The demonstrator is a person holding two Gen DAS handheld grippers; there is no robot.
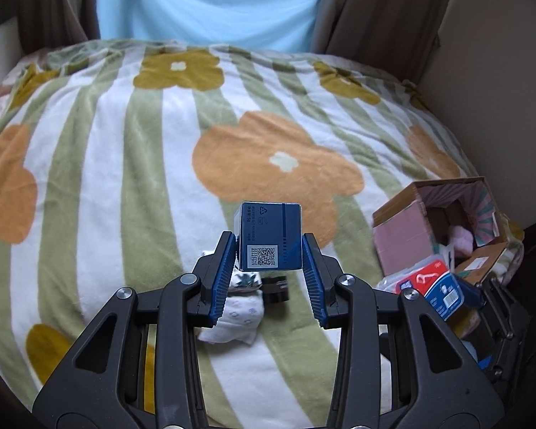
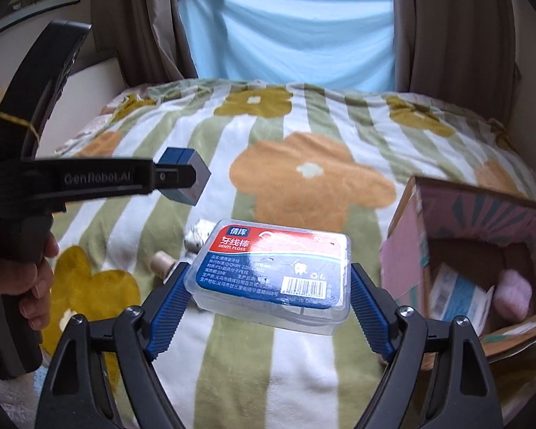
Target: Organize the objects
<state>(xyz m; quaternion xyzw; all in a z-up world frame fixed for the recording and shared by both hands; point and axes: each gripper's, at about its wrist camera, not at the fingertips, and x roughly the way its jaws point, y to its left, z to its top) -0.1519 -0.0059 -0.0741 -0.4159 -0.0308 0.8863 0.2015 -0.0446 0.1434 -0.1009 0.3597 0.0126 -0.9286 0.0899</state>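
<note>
My left gripper [image 1: 269, 250] is shut on a small blue box [image 1: 270, 236] with a QR code and holds it above the bed; it also shows in the right wrist view [image 2: 184, 175], with the box [image 2: 182, 171] at its tip. My right gripper [image 2: 268, 279] is shut on a clear dental floss case [image 2: 271, 273] with a red and blue label, just left of the open cardboard box [image 2: 475, 261]. In the left wrist view the floss case [image 1: 434, 284] sits in front of that cardboard box [image 1: 436, 228].
A floral striped blanket [image 1: 160, 164] covers the bed. Rolled white socks [image 1: 241, 307] and a dark object [image 1: 276, 289] lie under my left gripper. A pink fluffy item [image 2: 514, 291] and a packet lie inside the cardboard box. A wooden cork-like piece [image 2: 160, 264] lies on the blanket.
</note>
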